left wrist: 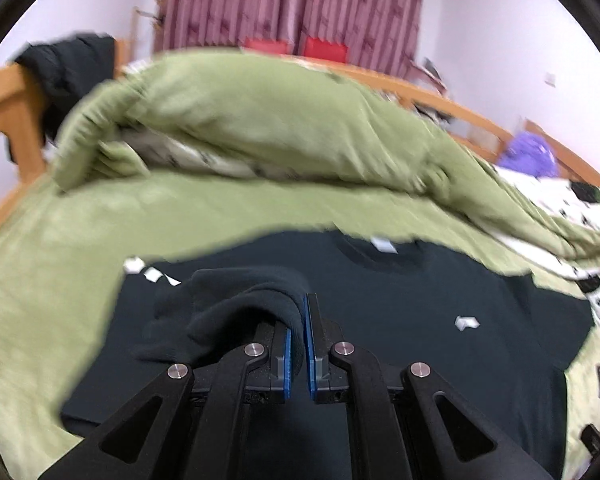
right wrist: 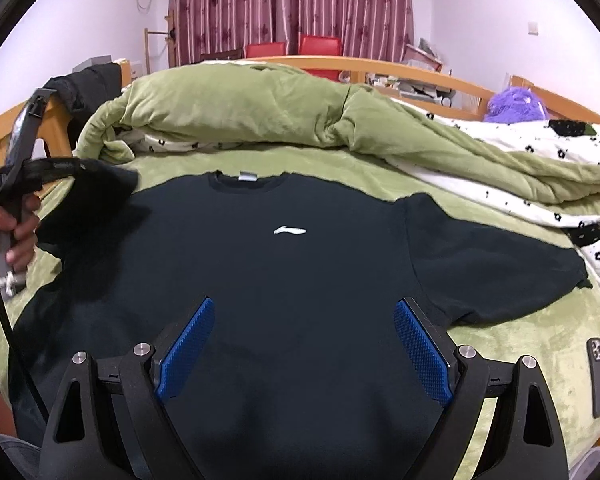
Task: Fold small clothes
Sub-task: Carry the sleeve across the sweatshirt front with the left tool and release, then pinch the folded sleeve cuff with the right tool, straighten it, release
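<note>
Maroon striped curtains [right wrist: 292,8] hang at the far wall behind a wooden bed frame [right wrist: 400,66], and two red chair backs [right wrist: 320,45] show just in front of them. Across the bed lies a green blanket [right wrist: 520,344], with a rolled green duvet [right wrist: 228,112] piled along the far side, its white flower-print lining spilling out to the right. A purple plush toy [right wrist: 514,106] sits at the far right near the frame, and a dark phone [right wrist: 598,376] lies on the blanket at the near right. Spread flat on the blanket, front up, is a black sweatshirt [right wrist: 292,280] with a small white logo on the chest and a grey tag at the collar; its right sleeve stretches out toward the right. The left gripper [left wrist: 298,344] has its blue pads drawn almost together, pinching a bunch of the sweatshirt's left sleeve [left wrist: 236,308], which is lifted off the bed and drapes over the left finger. In the right wrist view that same gripper appears at the far left, held in a hand [right wrist: 10,236], with dark cloth hanging from it. The right gripper [right wrist: 304,344] hovers over the lower body of the sweatshirt with its fingers spread wide, gripping nothing. The left wrist view is motion-blurred.
</note>
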`<state>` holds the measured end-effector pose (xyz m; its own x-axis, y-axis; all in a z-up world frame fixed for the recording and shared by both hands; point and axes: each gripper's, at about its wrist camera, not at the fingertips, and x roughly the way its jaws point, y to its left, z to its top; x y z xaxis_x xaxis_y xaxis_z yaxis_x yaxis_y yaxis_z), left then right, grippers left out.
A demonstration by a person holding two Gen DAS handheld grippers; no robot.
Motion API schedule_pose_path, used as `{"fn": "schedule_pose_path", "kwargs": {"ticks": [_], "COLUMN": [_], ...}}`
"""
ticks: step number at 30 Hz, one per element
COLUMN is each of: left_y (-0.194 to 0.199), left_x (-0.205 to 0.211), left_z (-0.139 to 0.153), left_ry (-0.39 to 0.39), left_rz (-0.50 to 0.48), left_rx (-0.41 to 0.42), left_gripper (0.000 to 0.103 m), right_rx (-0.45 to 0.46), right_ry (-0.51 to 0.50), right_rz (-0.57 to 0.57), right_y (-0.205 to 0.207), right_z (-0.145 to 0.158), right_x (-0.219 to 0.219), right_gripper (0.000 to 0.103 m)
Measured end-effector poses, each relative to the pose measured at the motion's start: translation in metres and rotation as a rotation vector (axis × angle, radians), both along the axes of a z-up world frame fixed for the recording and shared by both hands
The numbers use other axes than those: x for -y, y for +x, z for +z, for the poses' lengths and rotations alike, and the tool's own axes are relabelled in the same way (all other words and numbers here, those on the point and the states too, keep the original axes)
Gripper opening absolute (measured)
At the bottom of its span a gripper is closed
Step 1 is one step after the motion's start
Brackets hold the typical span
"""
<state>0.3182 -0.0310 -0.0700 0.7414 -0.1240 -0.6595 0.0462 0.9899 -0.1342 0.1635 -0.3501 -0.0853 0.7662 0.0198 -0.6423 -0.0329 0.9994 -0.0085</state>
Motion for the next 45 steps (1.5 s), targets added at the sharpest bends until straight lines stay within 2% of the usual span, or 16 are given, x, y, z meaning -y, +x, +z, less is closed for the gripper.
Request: {"fn": "schedule_pose_path", "kwargs": {"ticks": [5, 8, 10, 11, 15, 18, 20, 22, 23, 27, 31, 37, 41, 42, 43, 45], "left_y": [-0.002, -0.007, -0.013, -0.019, -0.042, -0.058, -0.065, -0.074, -0.079, -0.099, -0.107, -0.115, -0.115, -0.115, -0.115, -0.116], "left_x": [0.028, 0.027, 0.023, 0.016, -0.014, -0.044, -0.065, -0.088, -0.099, -0.142, -0.162, -0.175, -0.179, -0.178, -0.178, -0.176], "left_z": [-0.042, -0.048, -0.044, -0.039, -0.019, -0.016, -0.021, -0.028, -0.033, -0.06, -0.086, -0.11, -0.113, -0.114, -0.116, -0.116], "left_ry": [-0.04, -0.077, -0.101, -0.111, -0.084, 0.006, 0.04, 0.052, 0.061, 0.06, 0.074, 0.039, 0.012, 0.011, 0.012, 0.012], "left_rz": [-0.058, -0.085, -0.11, -0.115, -0.077, 0.011, 0.061, 0.104, 0.127, 0.203, 0.239, 0.243, 0.24, 0.237, 0.236, 0.233], "left_rx": [-0.099, -0.149, -0.144, -0.127, -0.038, 0.006, -0.002, -0.011, -0.016, -0.055, -0.102, -0.12, -0.113, -0.114, -0.115, -0.116], "left_gripper": [0.007, 0.017, 0.031, 0.035, 0.072, 0.072, 0.072, 0.072, 0.072, 0.072, 0.072, 0.072, 0.074, 0.074, 0.075, 0.076], "right_rx": [-0.041, -0.048, -0.046, -0.042, -0.032, -0.025, -0.022, -0.039, -0.052, -0.1, -0.128, -0.131, -0.142, -0.148, -0.148, -0.136], "right_ry": [0.021, 0.011, 0.008, 0.008, 0.02, 0.025, 0.033, 0.042, 0.056, 0.1, 0.109, -0.036, -0.208, -0.24, -0.267, -0.265], "right_rz": [0.002, 0.018, 0.04, 0.055, 0.111, 0.158, 0.185, 0.209, 0.225, 0.281, 0.339, 0.426, 0.45, 0.436, 0.412, 0.395], "right_y": [0.012, 0.017, 0.022, 0.026, 0.039, 0.053, 0.064, 0.076, 0.082, 0.101, 0.114, 0.128, 0.141, 0.143, 0.147, 0.15], "right_z": [-0.012, -0.013, -0.011, -0.009, -0.001, 0.005, 0.006, 0.004, 0.002, -0.009, -0.023, -0.052, -0.084, -0.089, -0.096, -0.096], "right_x": [0.002, -0.004, -0.012, -0.018, -0.045, -0.072, -0.092, -0.111, -0.122, -0.158, -0.195, -0.261, -0.301, -0.304, -0.307, -0.305], "right_gripper": [0.09, 0.09, 0.09, 0.09, 0.09, 0.09, 0.082, 0.067, 0.065, 0.065, 0.065, 0.066, 0.066, 0.057, 0.034, 0.011]}}
